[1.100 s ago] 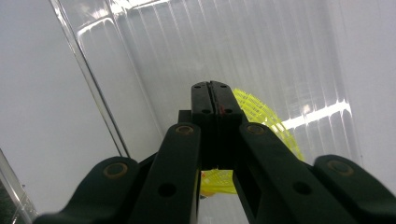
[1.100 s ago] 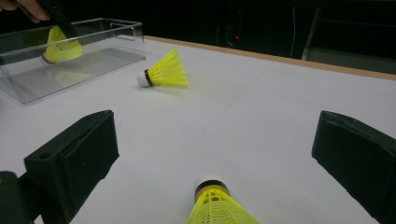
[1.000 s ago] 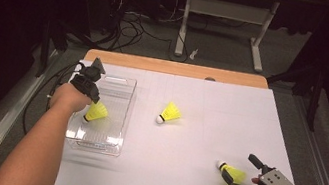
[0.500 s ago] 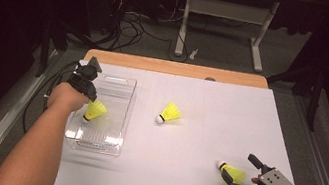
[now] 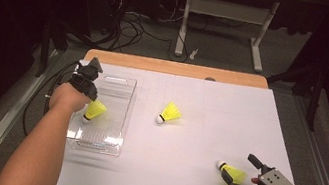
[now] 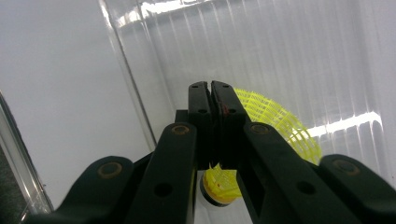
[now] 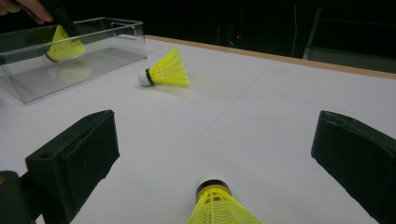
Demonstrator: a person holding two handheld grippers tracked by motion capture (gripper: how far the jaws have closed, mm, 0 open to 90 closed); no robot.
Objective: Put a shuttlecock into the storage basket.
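Note:
Three yellow shuttlecocks are in play. My left gripper (image 5: pixel 90 97) (image 6: pixel 211 89) is shut on the mesh skirt of one shuttlecock (image 5: pixel 95 110) (image 6: pixel 276 122) and holds it inside the clear plastic bin (image 5: pixel 107 136) (image 6: pixel 130 88) at the table's left, cork end down. A second shuttlecock (image 5: pixel 169 113) (image 7: pixel 163 71) lies on its side mid-table. At the near right, my right gripper (image 5: pixel 243 174) (image 7: pixel 217 128) stands open, with the third shuttlecock (image 5: pixel 231 172) (image 7: pixel 219 205) lying between its jaws, cork pointing away from the hand. The right gripper view shows the bin (image 7: pixel 100 51) far left with the held shuttlecock (image 7: pixel 64 46).
White paper (image 5: pixel 211 105) covers the table, with a wooden edge (image 5: pixel 176 68) at the far side. Cables (image 5: pixel 42 97) trail off the left edge. A desk frame (image 5: pixel 226 11) and wires stand on the floor beyond.
My left hand has shifted slightly towards the near side, still holding its shuttlecock inside the bin. The right gripper and the other two shuttlecocks have not moved.

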